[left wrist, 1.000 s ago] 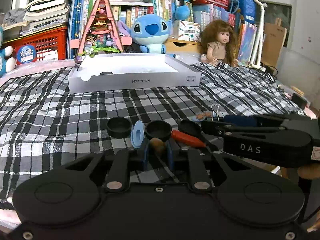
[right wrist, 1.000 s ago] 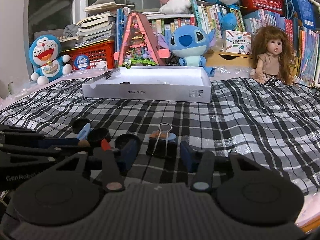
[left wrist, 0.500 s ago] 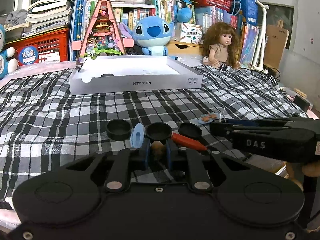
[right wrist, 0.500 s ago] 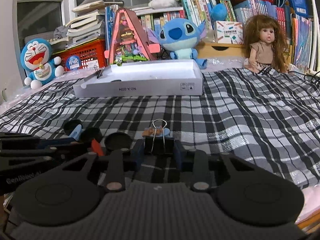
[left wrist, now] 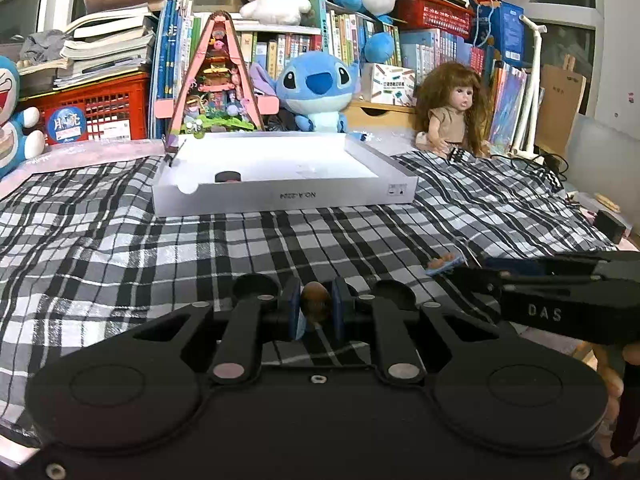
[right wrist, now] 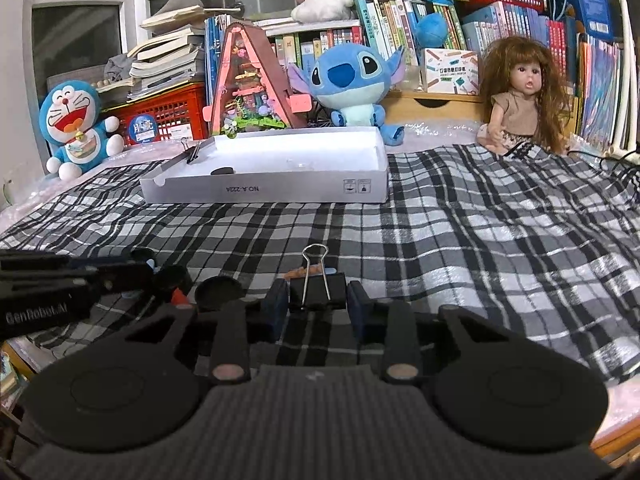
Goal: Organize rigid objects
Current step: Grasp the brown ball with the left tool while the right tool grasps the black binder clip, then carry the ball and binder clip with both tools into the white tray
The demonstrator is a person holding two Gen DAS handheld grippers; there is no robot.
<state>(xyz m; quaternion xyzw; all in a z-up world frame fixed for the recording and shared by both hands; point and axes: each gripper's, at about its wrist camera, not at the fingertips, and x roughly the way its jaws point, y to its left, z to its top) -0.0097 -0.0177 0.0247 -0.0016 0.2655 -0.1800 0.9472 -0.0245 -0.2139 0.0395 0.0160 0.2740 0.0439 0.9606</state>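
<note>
Left wrist view showed the left gripper (left wrist: 316, 312) clenched on a small brown rounded object (left wrist: 315, 307), pinched between both blue pads just above the checked cloth (left wrist: 120, 248). What that object was I couldn't tell. Black caps (left wrist: 256, 285) sat on the cloth just beside the jaws on either side.

Right wrist view: right gripper (right wrist: 318, 308) had just been closing and its jaws now stood on either side of the black binder clip (right wrist: 318, 294). Pads looked to be touching the clip body, so I'd call it grasped, not yet lifted. The wire handles stood upright. A small blue-and-orange piece (right wrist: 308, 271) lay right behind the clip.

The white tray (right wrist: 280, 194) sat well beyond both grippers, with one dark cap (right wrist: 222, 171) already inside and another binder clip (right wrist: 192, 154) hooked on its far-left rim.

My read was pick-and-drop into the tray, early on, with most items still on the cloth.

How to do it well:
- lift both straight up first; cloth is soft and wrinkled, so dragging would snag it
- keep the clip squeezed on its flat sides, since a skewed grip could twist it out
- clear the tray's near wall before lowering
- release low, away from the cap
- stagger the hands so they don't collide
</note>
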